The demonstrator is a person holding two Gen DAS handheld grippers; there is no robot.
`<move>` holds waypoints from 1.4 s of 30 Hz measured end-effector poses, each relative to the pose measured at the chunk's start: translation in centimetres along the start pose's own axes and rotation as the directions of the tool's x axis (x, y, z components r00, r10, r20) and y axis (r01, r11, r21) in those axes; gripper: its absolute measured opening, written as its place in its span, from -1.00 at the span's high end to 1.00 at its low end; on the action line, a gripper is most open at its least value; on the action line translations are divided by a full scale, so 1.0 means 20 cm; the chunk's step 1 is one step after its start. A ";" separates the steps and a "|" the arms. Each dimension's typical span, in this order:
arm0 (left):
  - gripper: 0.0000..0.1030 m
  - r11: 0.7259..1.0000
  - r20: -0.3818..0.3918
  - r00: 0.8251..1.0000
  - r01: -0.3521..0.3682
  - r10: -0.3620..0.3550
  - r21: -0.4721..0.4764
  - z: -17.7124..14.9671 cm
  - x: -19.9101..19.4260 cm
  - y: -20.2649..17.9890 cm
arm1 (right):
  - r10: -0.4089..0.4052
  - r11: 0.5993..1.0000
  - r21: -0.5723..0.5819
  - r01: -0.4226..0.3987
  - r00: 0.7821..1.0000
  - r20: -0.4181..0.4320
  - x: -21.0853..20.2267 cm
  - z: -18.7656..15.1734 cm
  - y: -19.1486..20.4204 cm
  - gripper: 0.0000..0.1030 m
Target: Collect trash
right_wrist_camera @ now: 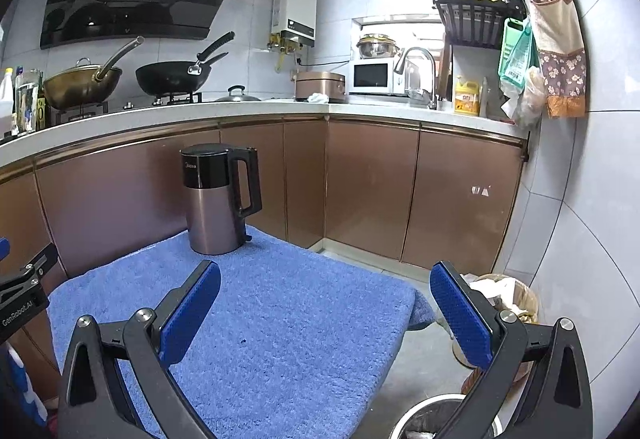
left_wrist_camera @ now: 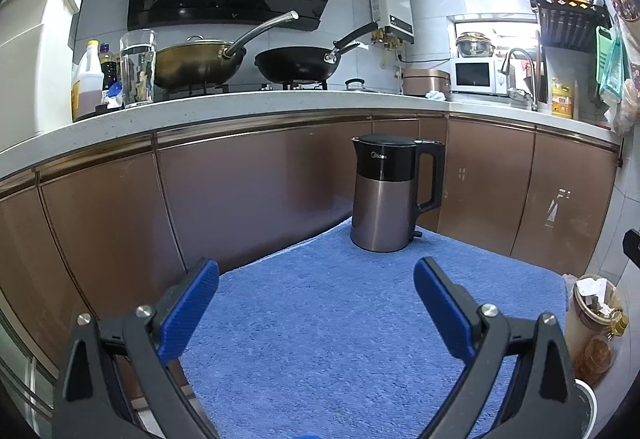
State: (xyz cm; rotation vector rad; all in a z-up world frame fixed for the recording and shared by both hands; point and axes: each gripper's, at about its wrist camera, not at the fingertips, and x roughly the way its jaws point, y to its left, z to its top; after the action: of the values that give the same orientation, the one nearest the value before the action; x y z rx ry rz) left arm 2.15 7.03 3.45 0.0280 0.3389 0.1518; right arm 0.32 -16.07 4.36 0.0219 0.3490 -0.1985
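Observation:
Both grippers hover over a low table covered by a blue towel (left_wrist_camera: 340, 319) (right_wrist_camera: 260, 319). My left gripper (left_wrist_camera: 316, 275) is open, nothing between its blue pads. My right gripper (right_wrist_camera: 325, 279) is open too and holds nothing. A wicker basket (right_wrist_camera: 520, 299) (left_wrist_camera: 596, 303) with crumpled white paper in it stands on the floor right of the table. A round white-rimmed bin (right_wrist_camera: 444, 419) sits on the floor below the right gripper. A tiny dark speck (right_wrist_camera: 243, 340) lies on the towel. The left gripper's black frame (right_wrist_camera: 24, 295) shows at the left edge of the right wrist view.
An electric kettle (left_wrist_camera: 386, 195) (right_wrist_camera: 216, 199) stands at the towel's far edge. Brown cabinets (left_wrist_camera: 240, 191) and a white counter (left_wrist_camera: 280, 105) with woks (left_wrist_camera: 296, 65), a glass (left_wrist_camera: 137, 69), bottles, microwave (right_wrist_camera: 374, 77) and sink tap lie behind. A tiled wall (right_wrist_camera: 580, 239) closes the right.

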 end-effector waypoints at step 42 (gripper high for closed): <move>-0.91 0.999 -0.036 0.999 0.036 -0.035 0.018 0.01 0.13 -0.02 | -0.028 1.000 -0.012 0.027 0.998 -0.056 0.16 -0.02 -0.01 -1.00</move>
State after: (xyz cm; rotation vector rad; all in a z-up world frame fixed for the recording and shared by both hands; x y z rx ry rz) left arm 4.77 7.02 2.75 0.0382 0.3759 0.1139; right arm 3.05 -16.89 2.89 0.0119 0.4061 -0.2233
